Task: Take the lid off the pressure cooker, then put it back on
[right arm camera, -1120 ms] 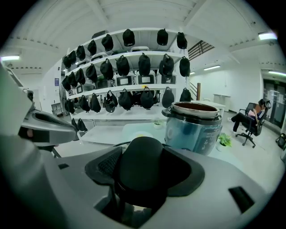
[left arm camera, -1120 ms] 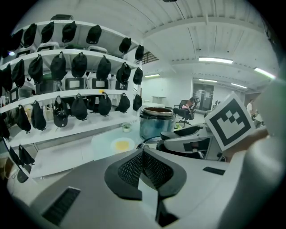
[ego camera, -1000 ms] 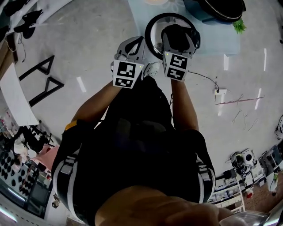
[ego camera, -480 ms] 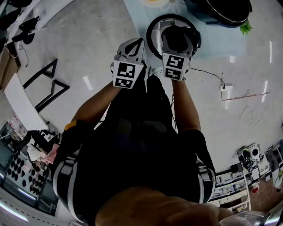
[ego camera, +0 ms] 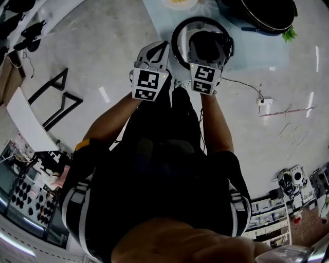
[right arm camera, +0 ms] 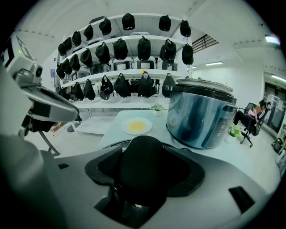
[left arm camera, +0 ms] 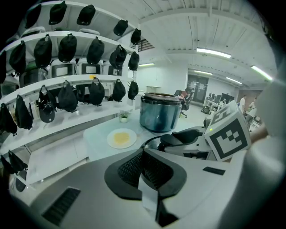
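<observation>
The pressure cooker [ego camera: 262,13] stands uncovered at the far right of a pale table [ego camera: 154,10]; it shows as a shiny steel pot [right arm camera: 201,117] in the right gripper view. Its round lid [ego camera: 180,32] hangs in front of the cooker, over the table's near edge. My right gripper [ego camera: 208,43] is shut on the lid's black knob [right arm camera: 143,167], which fills the space between its jaws. My left gripper [ego camera: 156,52] is just left of the lid, shut on nothing, its pads [left arm camera: 134,170] pressed together. From there the lid's rim [left arm camera: 151,140] and cooker [left arm camera: 160,112] are visible.
A white plate with yellow food [right arm camera: 136,126] and a small potted plant [right arm camera: 156,108] sit on the table left of the cooker. Curved white shelves with black caps [right arm camera: 134,85] stand behind. A power cable and socket [ego camera: 261,101] lie on the floor at right.
Both grippers and the held lid have drifted slightly toward the table. The right gripper's hold on the knob is unchanged.
</observation>
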{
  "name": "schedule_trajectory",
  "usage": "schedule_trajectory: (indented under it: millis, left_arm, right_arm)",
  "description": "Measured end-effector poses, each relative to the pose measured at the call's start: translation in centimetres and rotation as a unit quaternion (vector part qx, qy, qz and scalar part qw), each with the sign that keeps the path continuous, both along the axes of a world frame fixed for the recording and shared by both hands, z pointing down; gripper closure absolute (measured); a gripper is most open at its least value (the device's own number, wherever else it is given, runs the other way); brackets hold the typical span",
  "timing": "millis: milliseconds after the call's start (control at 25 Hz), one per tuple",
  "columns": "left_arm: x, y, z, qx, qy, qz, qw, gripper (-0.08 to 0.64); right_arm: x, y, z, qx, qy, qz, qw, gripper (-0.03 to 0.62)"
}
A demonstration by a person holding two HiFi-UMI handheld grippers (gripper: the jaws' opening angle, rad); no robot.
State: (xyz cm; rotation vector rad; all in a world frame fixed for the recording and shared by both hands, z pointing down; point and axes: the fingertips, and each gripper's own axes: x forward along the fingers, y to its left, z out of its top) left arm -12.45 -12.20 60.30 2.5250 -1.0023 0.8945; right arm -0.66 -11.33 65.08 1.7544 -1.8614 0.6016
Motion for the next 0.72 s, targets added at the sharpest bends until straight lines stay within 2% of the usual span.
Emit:
schedule_trajectory:
  millis: [200,400,720]
  left_arm:
    - [-0.3,0.5,-0.4,0.003,0.001,-0.006,1.0,0.553]
    - [-0.5,1.5,-1.4,0.01,0.006,-0.012,0.9999,0.553]
    - [-0.5,3.0,-4.9,0.042,0.018,-0.023,0.9987,0.552]
  right_arm:
    - [0.0,0.8,0.9,-0.01,0.009,-0.004,1.0,0.285]
    - [-0.5,1.8,1.7,-0.031,0.049,-0.032,0.998,0.28]
    - [-0.8,2.8,0.8,-0.049,0.065,-0.06,0.995,0.276]
